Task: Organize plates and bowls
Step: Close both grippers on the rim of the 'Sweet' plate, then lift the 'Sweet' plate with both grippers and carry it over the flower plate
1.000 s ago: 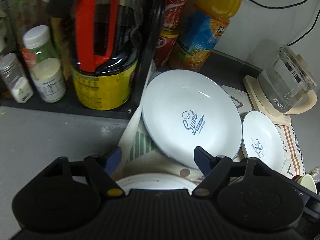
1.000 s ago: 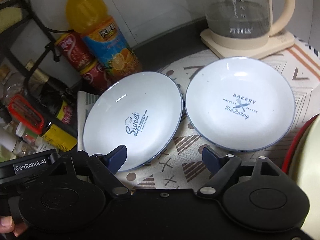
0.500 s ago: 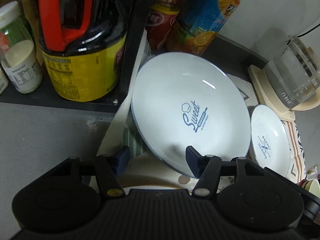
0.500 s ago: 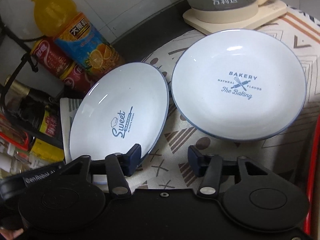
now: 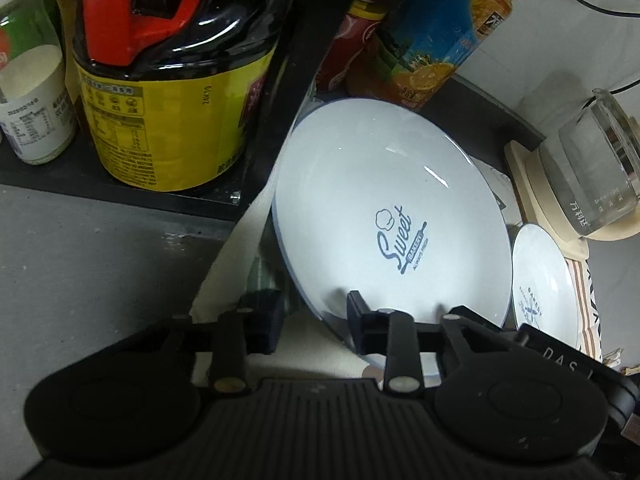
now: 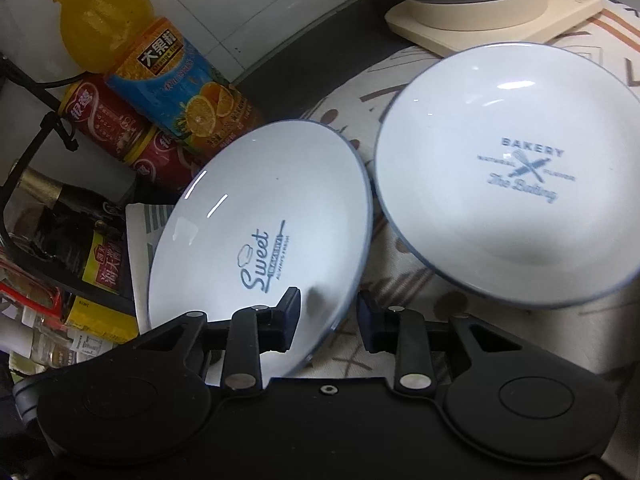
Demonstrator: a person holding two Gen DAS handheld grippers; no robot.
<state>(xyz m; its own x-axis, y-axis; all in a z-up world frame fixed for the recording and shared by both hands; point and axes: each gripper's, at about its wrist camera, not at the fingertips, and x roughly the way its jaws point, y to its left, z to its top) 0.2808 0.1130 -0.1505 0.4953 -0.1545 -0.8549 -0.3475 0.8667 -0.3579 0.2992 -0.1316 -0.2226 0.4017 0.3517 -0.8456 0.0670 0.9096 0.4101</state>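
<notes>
A white "Sweet" plate (image 5: 376, 216) with a blue rim is tilted up off the patterned cloth. My left gripper (image 5: 314, 320) is shut on its near left rim. My right gripper (image 6: 328, 314) is shut on its near right rim; the plate also shows in the right wrist view (image 6: 260, 232). A second white "Bakery" plate (image 6: 508, 196) lies on the cloth to the right, apart from the first; it shows small in the left wrist view (image 5: 544, 280).
A dark rack (image 5: 160, 200) at the left holds a yellow-labelled dark jug (image 5: 172, 92) and a white jar (image 5: 32, 92). An orange juice bottle (image 6: 160, 68) and red cans (image 6: 116, 124) stand behind the plate. A glass kettle on a cream base (image 6: 492, 12) sits far right.
Both grippers have closed onto the near rim of the "Sweet" plate. The plate has tipped up and risen off the cloth. The "Bakery" plate has not moved.
</notes>
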